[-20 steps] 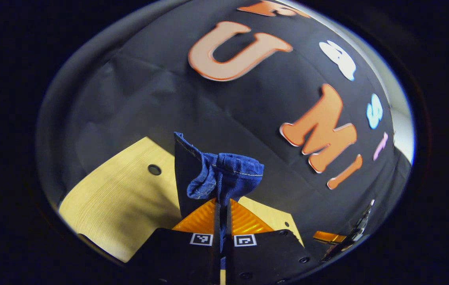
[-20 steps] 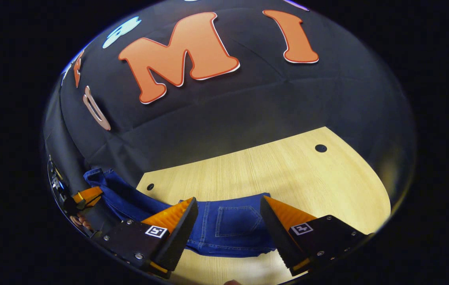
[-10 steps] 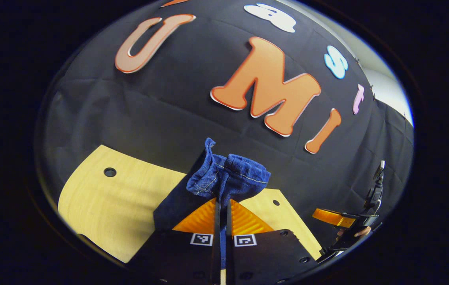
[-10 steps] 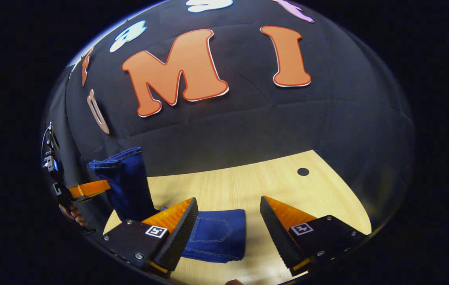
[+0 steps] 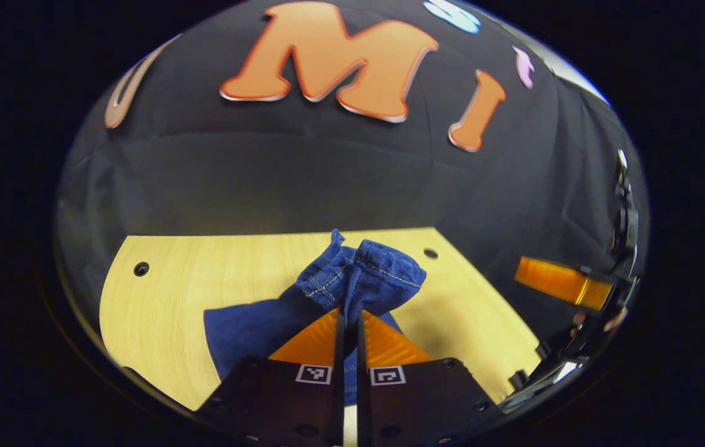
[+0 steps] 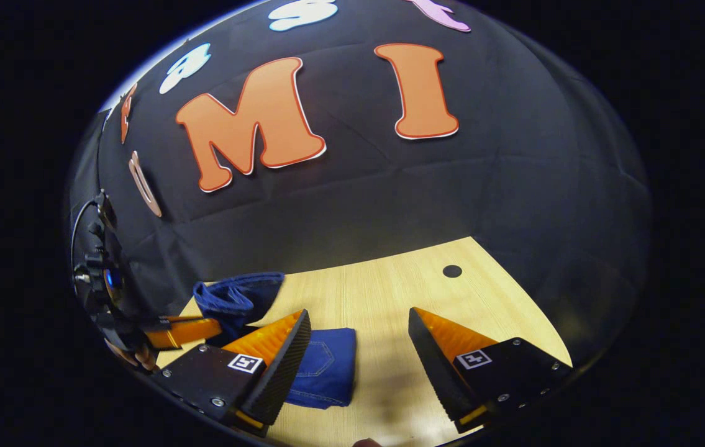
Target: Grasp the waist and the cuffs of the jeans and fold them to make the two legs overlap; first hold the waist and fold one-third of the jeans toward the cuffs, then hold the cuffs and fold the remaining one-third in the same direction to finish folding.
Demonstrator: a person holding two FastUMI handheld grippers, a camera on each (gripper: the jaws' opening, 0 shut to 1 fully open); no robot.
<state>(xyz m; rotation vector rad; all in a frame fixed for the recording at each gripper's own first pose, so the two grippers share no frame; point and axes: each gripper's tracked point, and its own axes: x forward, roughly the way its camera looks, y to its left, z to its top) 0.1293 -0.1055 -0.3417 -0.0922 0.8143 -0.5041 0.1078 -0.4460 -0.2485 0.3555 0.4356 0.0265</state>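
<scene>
My left gripper (image 5: 347, 315) is shut on a bunched end of the blue jeans (image 5: 361, 276), which bulges above its orange fingers; the rest of the jeans (image 5: 246, 329) lies folded on the wooden table below and to the left. In the right gripper view the folded jeans (image 6: 327, 366) lie on the table beside my left finger. My right gripper (image 6: 358, 338) stands open above the table with nothing between its fingers. The left gripper (image 6: 181, 331) with its bunch of denim (image 6: 237, 298) shows at the far left of that view, and the right gripper's orange finger (image 5: 560, 282) shows at the right of the left gripper view.
The light wooden table (image 6: 427, 292) has small round holes (image 6: 451, 270) near its corners (image 5: 140, 269). The black cloth wall stands right behind the table's far edge. A hand (image 6: 135, 357) holds the left gripper at the table's left end.
My left gripper has carried the held end of the jeans down and over toward the table, laying denim on the folded part. The right gripper has stayed open and shifted slightly.
</scene>
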